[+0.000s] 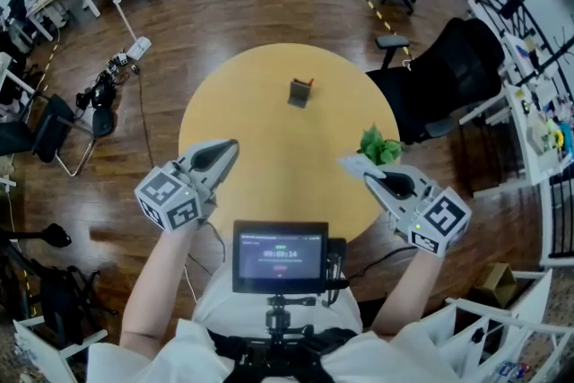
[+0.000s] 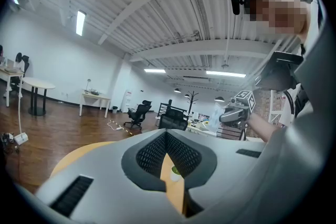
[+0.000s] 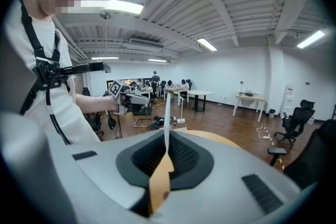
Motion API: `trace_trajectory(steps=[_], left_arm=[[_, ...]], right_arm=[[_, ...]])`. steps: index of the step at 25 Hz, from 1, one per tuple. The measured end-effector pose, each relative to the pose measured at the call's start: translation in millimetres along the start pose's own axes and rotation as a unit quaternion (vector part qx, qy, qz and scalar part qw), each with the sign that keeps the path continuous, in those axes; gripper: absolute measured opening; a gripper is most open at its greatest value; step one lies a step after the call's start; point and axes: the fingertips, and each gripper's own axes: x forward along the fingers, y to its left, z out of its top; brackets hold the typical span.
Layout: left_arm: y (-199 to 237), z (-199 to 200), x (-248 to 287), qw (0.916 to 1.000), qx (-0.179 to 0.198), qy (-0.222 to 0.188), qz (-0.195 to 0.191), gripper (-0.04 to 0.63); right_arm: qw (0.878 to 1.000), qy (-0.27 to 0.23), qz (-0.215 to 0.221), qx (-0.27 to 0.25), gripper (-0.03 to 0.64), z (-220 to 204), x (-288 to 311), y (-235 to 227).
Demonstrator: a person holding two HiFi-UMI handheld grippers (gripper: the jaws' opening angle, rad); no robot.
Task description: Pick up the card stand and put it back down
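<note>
— Where is the stand [image 1: 300, 92] sitting?
— Upper centre of the table [image 1: 233, 103], untouched. My right claw [image 1: 368, 173] is pinching what looks like a card [image 1: 352, 164]. My left claw [image 1: 231, 146] is waiting closed, empty, for lifting.

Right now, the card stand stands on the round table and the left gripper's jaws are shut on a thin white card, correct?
No: the right gripper, not the left gripper, has its jaws shut on the thin white card, as the right gripper view shows. The card stand does stand on the round table.
</note>
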Motion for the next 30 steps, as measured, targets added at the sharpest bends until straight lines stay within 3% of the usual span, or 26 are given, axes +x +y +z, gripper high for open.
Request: trace_trajectory(steps=[17, 30], left_arm=[[-15, 0, 7, 0.9993, 0.011, -0.001, 0.035, 0.000], [-28, -4, -2, 0.9982, 0.008, -0.007, 0.060, 0.000]], right_arm=[[0.999, -0.037, 0.003, 0.000, 0.029, -9, -22, -14], [0.999, -0.036, 0.039, -0.015, 0.031, -15, -19, -6]])
